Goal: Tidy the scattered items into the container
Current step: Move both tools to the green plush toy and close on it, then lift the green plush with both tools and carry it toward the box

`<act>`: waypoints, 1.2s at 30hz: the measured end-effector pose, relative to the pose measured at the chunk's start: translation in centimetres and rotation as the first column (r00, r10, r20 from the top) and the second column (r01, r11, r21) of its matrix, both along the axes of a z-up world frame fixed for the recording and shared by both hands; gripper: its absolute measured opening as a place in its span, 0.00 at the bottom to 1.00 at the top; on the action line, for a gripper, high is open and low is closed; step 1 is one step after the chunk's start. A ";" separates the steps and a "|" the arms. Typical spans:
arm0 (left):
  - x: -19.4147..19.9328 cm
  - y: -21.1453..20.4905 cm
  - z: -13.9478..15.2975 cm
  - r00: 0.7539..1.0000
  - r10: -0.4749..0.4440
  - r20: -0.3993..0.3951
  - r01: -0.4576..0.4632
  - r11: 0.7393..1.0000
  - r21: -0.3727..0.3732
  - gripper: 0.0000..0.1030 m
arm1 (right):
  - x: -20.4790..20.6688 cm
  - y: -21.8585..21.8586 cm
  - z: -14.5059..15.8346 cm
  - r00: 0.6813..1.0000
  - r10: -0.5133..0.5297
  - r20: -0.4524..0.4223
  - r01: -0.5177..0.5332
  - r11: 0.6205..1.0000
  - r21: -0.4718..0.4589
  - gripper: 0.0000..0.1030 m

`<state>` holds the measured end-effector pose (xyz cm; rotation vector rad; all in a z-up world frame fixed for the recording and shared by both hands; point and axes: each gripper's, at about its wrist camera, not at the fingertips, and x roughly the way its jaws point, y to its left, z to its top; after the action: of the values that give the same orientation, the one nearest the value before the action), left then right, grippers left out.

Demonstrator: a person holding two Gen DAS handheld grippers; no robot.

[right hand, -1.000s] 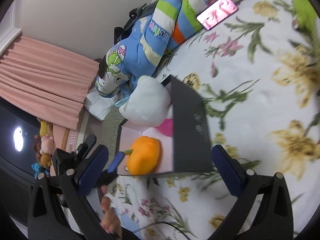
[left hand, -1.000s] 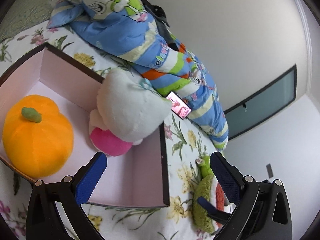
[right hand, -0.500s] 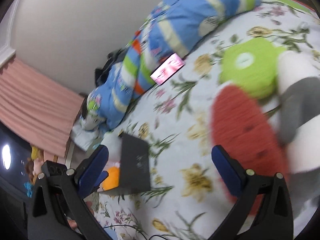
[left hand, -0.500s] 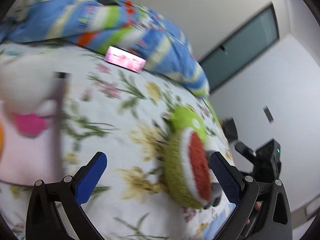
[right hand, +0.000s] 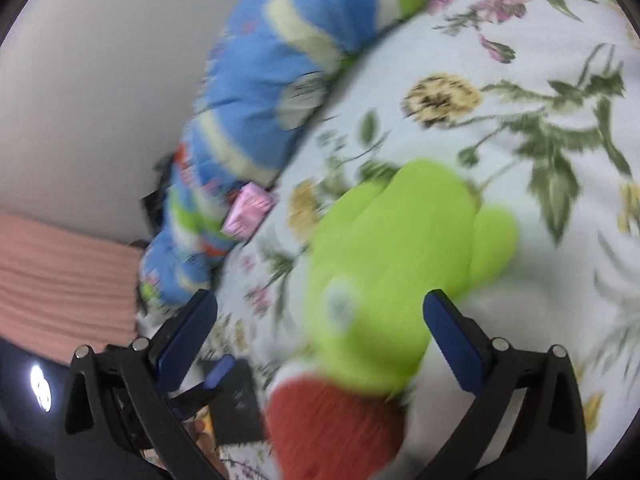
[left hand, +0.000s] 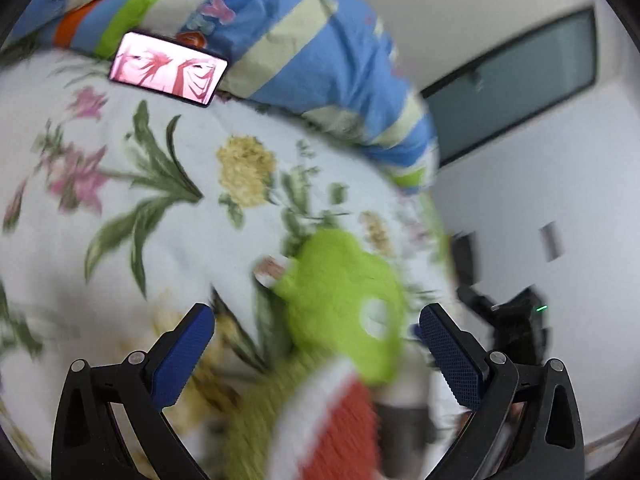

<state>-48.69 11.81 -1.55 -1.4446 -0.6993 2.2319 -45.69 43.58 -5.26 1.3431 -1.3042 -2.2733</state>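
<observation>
A green plush frog with a red and white mouth point(left hand: 344, 320) lies on the floral bedspread point(left hand: 132, 264). My left gripper point(left hand: 316, 350) is open, its blue pads on either side of the frog's head, close above it. The frog also fills the right wrist view point(right hand: 396, 264). My right gripper point(right hand: 320, 330) is open around the frog from the other side. The dark box point(right hand: 236, 400) shows only as a corner low in the right wrist view, with the left gripper's blue pad in front of it. Both views are blurred.
A rolled blue striped quilt point(left hand: 304, 48) lies along the wall behind the bed. A phone with a pink screen point(left hand: 168, 68) rests against it, and also shows in the right wrist view point(right hand: 248, 210). A pink curtain point(right hand: 60, 280) hangs at left.
Both grippers have swung away from the box with the pumpkin and white plush and closed in on the green frog, which now sits between both sets of open fingers.
</observation>
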 end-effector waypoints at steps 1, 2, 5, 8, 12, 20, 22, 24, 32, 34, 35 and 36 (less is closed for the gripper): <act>-1.2 0.3 -1.1 0.999 -0.016 0.029 0.016 1.000 0.004 0.99 | -0.3 0.4 -1.0 1.000 -0.017 -0.014 0.017 1.000 0.010 1.00; -2.0 0.3 -2.3 0.997 -0.018 0.075 0.017 1.000 0.016 0.99 | -0.4 0.8 -2.0 0.999 -0.023 -0.031 0.024 1.000 0.015 1.00; -3.3 0.1 -5.4 0.995 0.006 0.099 -0.020 0.991 0.133 0.99 | -0.3 1.7 -5.6 0.998 -0.046 -0.044 0.045 0.999 -0.026 1.00; -3.4 1.1 -8.4 0.998 -0.030 0.054 0.013 0.958 0.286 0.99 | -0.5 1.7 -6.5 0.994 -0.025 -0.108 0.017 0.997 -0.072 1.00; -4.8 2.6 -10.5 0.985 -0.125 0.123 0.078 0.941 0.331 0.99 | -2.1 1.3 -7.1 0.997 0.043 -0.060 -0.044 0.999 -0.019 1.00; -4.7 5.8 -10.3 0.964 -0.256 0.075 0.220 0.922 0.319 1.00 | -2.1 -1.2 -6.0 0.997 0.059 -0.042 -0.054 0.990 0.131 1.00; -4.8 5.5 -10.3 0.966 -0.250 0.070 0.213 0.918 0.335 1.00 | -1.9 -1.3 -6.1 0.997 0.050 -0.054 -0.042 0.989 0.139 1.00; -4.9 5.4 -10.4 0.968 -0.242 0.069 0.206 0.918 0.339 1.00 | -2.3 -1.4 -6.4 0.996 0.071 -0.049 -0.064 0.988 0.138 1.00; -5.5 4.3 -10.6 0.982 -0.182 0.046 0.151 0.911 0.383 0.86 | -3.2 -0.9 -7.1 0.997 0.053 -0.061 -0.048 0.996 0.072 0.99; -5.6 4.2 -10.8 0.979 -0.201 0.044 0.166 0.895 0.413 0.80 | -2.7 -0.4 -7.2 0.997 0.025 -0.079 -0.023 0.999 0.030 0.95; -5.7 4.4 -10.9 0.975 -0.216 0.042 0.179 0.890 0.419 0.78 | -2.7 -0.4 -7.3 0.996 0.026 -0.081 -0.023 0.999 0.030 0.95; -5.7 4.7 -10.8 0.972 -0.233 0.036 0.197 0.885 0.422 0.78 | -2.6 -0.7 -7.1 0.996 0.030 -0.083 -0.027 0.999 0.041 0.94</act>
<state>-54.36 16.49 -12.36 -1.3301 -0.9279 1.7281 -48.32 42.86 -12.36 1.2560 -1.2118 -2.3217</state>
